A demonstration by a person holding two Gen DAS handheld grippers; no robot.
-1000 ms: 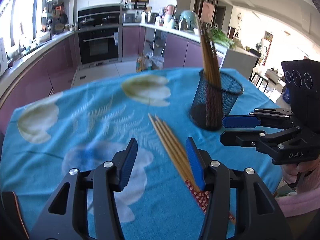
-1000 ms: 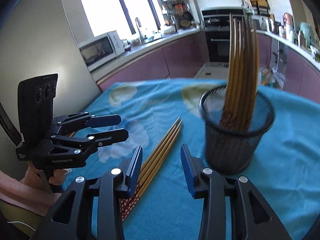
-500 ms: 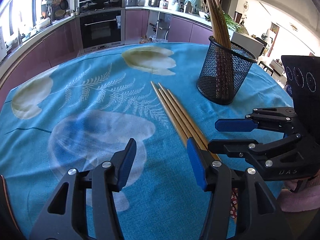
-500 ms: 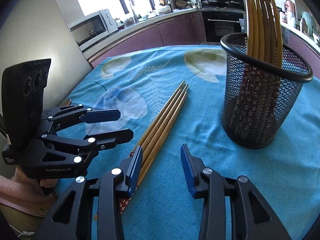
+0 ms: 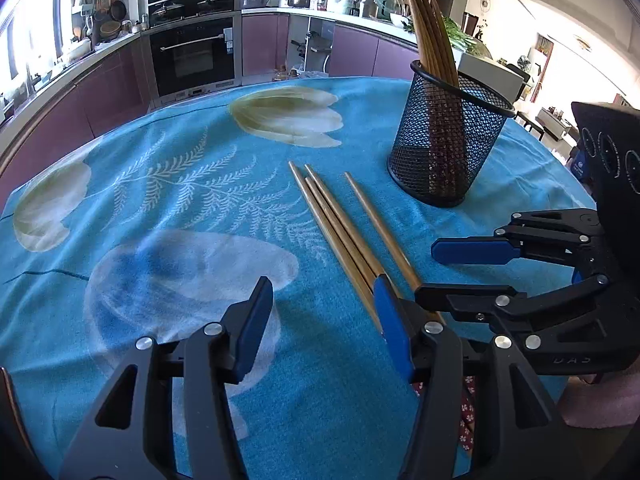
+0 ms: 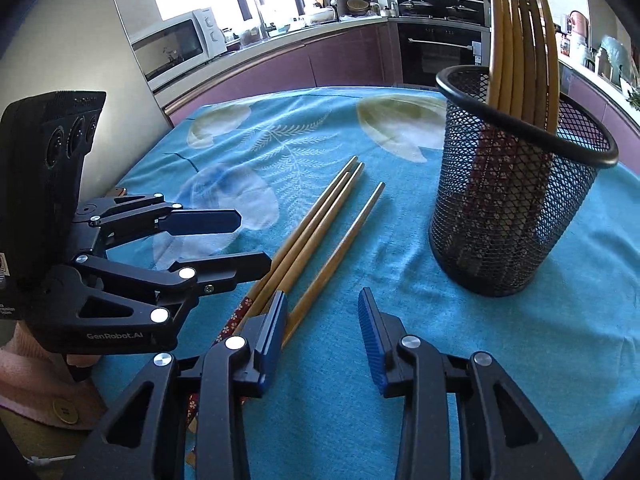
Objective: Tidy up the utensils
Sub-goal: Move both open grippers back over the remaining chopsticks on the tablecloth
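Surface [image 5: 168,184]: blue floral cloth. Loose chopsticks [image 5: 340,228], four: three bunched and touching, one lying just beside them, apart; patterned handle ends toward the near edge, tips toward mid-surface. Mesh holder [image 5: 448,152]: black, upright, toward the far right of the surface, holding further chopsticks [image 6: 520,40] leaning on its rim. Left gripper [image 5: 324,320]: jaws wide, holding nothing, low over the near edge beside the handle ends. Right gripper [image 6: 322,336]: jaws wide, empty, one finger [image 6: 274,332] over the handle ends.
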